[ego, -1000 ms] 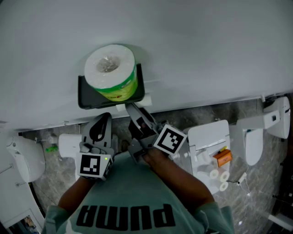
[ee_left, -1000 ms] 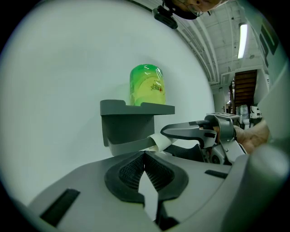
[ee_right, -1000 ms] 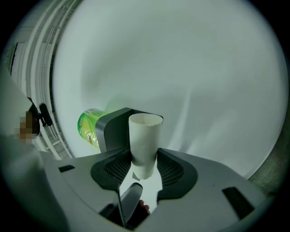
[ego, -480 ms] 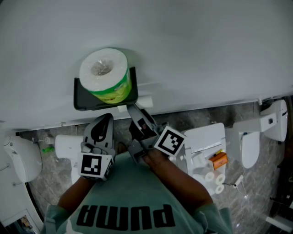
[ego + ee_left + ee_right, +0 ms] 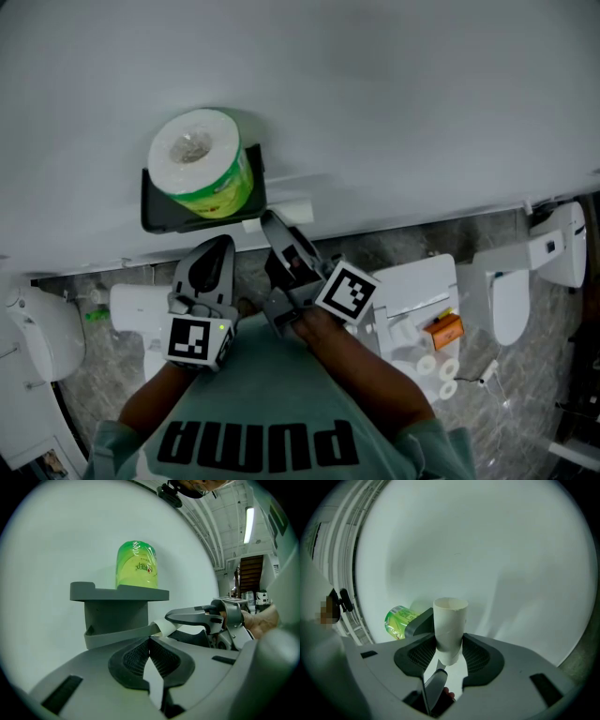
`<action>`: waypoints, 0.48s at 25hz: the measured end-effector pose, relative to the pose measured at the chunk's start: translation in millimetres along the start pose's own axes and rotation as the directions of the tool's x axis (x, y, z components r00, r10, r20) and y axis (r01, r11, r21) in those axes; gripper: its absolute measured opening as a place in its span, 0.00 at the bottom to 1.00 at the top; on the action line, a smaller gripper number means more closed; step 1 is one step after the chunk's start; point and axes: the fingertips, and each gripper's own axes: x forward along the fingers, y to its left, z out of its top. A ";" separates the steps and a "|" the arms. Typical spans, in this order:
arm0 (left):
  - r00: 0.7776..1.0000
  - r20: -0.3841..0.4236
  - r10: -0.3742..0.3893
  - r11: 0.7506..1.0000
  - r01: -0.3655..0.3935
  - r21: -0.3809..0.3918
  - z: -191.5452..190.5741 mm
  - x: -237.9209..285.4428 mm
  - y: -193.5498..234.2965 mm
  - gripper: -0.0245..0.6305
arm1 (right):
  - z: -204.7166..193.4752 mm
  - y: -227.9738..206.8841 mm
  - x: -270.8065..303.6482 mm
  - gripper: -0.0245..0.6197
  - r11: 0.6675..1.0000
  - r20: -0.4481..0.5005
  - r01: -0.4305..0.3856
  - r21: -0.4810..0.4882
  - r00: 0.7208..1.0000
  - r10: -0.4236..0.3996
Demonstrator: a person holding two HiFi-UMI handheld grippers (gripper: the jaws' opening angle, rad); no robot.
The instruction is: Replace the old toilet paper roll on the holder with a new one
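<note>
A new roll in green wrapping (image 5: pixel 192 169) (image 5: pixel 136 571) (image 5: pixel 398 622) stands upright on the top shelf of the dark grey wall holder (image 5: pixel 159 214) (image 5: pixel 117 606). My right gripper (image 5: pixel 272 225) (image 5: pixel 449 644) is shut on the empty white cardboard tube (image 5: pixel 449 627) (image 5: pixel 292 204) (image 5: pixel 169 626), just right of the holder and below its shelf. My left gripper (image 5: pixel 214 251) (image 5: pixel 149 641) is shut with nothing in it, pointing at the holder from below and in front.
The pale wall fills the upper part of every view. Below on the stone floor stand white toilets (image 5: pixel 511 291) (image 5: pixel 37 328). A white cistern lid (image 5: pixel 412 281) carries an orange object (image 5: pixel 445 330) and small white rolls (image 5: pixel 436 361).
The holder with the new roll has slid left in the head view. Both grippers now sit a little further right of it, the tube still held in the right one.
</note>
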 end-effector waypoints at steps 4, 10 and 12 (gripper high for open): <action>1.000 0.004 -0.009 1.000 0.009 0.004 2.6 3.9 -4.5 0.04 | 7.1 0.7 -2.7 0.31 1.000 0.013 0.000 -0.006 1.000 0.000; 1.000 0.011 -0.024 1.000 0.024 -0.001 5.5 9.3 -11.4 0.04 | 12.0 1.5 -6.5 0.31 1.000 0.018 0.008 -0.014 1.000 -0.008; 0.999 0.013 -0.032 0.999 0.032 0.000 6.7 11.7 -13.9 0.04 | 14.3 1.5 -8.2 0.31 1.000 0.021 0.013 -0.022 1.000 -0.012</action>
